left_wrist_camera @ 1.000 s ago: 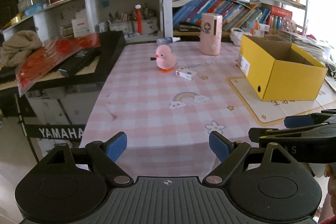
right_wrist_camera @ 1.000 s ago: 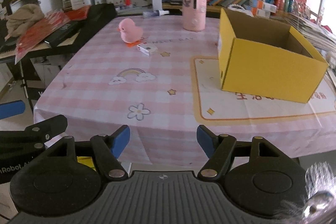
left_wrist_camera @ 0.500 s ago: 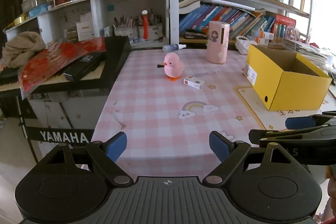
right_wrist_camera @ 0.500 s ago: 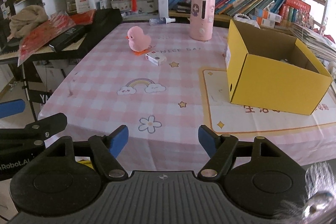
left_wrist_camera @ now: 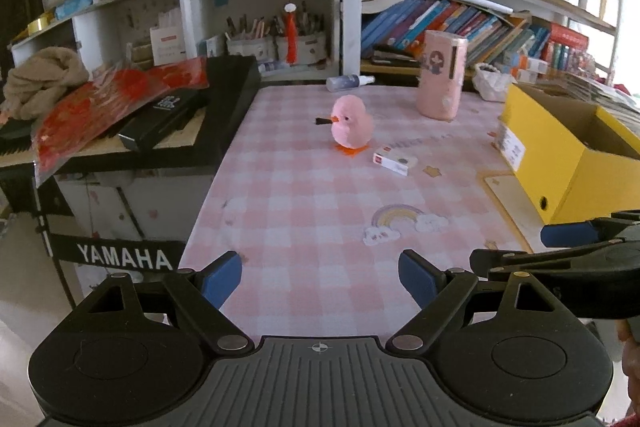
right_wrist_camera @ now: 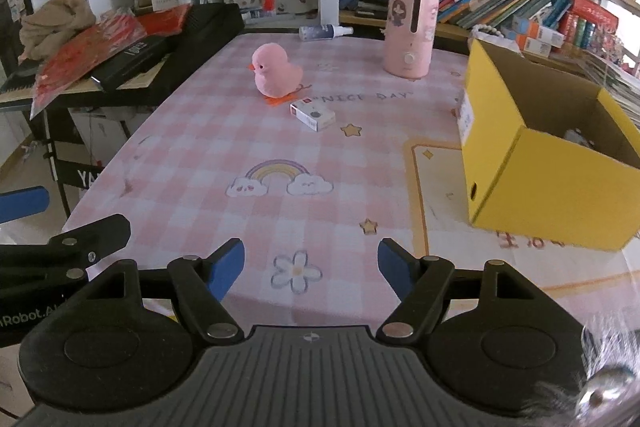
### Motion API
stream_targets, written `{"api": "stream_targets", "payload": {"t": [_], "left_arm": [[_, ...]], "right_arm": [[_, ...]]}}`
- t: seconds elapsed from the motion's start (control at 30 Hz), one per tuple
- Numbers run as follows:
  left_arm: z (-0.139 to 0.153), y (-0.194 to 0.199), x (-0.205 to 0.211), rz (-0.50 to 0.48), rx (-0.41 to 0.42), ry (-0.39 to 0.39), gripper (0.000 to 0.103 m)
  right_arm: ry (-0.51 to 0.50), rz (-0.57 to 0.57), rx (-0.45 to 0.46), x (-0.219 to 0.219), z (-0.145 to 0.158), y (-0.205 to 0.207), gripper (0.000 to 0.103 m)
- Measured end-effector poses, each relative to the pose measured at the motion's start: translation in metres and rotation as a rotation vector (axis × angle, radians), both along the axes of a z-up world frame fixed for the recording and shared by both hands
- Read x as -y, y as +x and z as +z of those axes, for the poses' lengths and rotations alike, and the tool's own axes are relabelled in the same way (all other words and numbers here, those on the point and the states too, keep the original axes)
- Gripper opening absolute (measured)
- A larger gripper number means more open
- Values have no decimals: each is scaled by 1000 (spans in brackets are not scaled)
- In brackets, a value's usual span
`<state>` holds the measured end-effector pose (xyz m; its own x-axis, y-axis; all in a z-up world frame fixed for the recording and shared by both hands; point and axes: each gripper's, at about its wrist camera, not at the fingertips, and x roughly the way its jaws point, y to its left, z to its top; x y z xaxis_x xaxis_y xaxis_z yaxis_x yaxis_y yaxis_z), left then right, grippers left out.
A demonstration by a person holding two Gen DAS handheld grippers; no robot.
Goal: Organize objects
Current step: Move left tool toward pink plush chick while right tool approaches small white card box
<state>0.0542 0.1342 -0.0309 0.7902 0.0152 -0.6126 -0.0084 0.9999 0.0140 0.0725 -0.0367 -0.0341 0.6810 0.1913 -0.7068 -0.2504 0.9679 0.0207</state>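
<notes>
Meanwhile, both the left tool [left_wrist_camera: 320, 277] and right tool [right_wrist_camera: 311, 263] are held wide open and empty above the desk [right_wrist_camera: 224, 147], well short of the duck [right_wrist_camera: 276, 71] and box [right_wrist_camera: 540, 163].

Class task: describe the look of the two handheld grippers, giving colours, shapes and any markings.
Both the left gripper and right gripper are matte black with ribbed centres, round side discs, silver screws and blue-padded fingers. White "Robot.AI" lettering marks the left one's side.

We see left gripper [left_wrist_camera: 320, 277] wide apart, empty, over near table edge [left_wrist_camera: 280, 211]; pink duck [left_wrist_camera: 353, 126] upright, small box [left_wrist_camera: 394, 159] just beside, yellow box [left_wrist_camera: 568, 151] right.
</notes>
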Motion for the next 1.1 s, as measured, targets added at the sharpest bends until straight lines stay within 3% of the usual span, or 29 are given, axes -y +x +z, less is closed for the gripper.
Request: {"api": "stream_targets", "payload": {"t": [0.5,0.73,0.83,1.1], "left_arm": [[-2,93,4,46,-32,9,88],[2,131,8,63,-28,11,88],[2,147,9,59,-21,9,88],[1,199,22,7,0,69,88]], "right_arm": [[2,47,-35,-5,-7,109,71],[12,85,-33,-6,-14,155,63],[6,123,-15,-8,-19,171,56],[-16,209,46,-11,-38,204,54]]}}
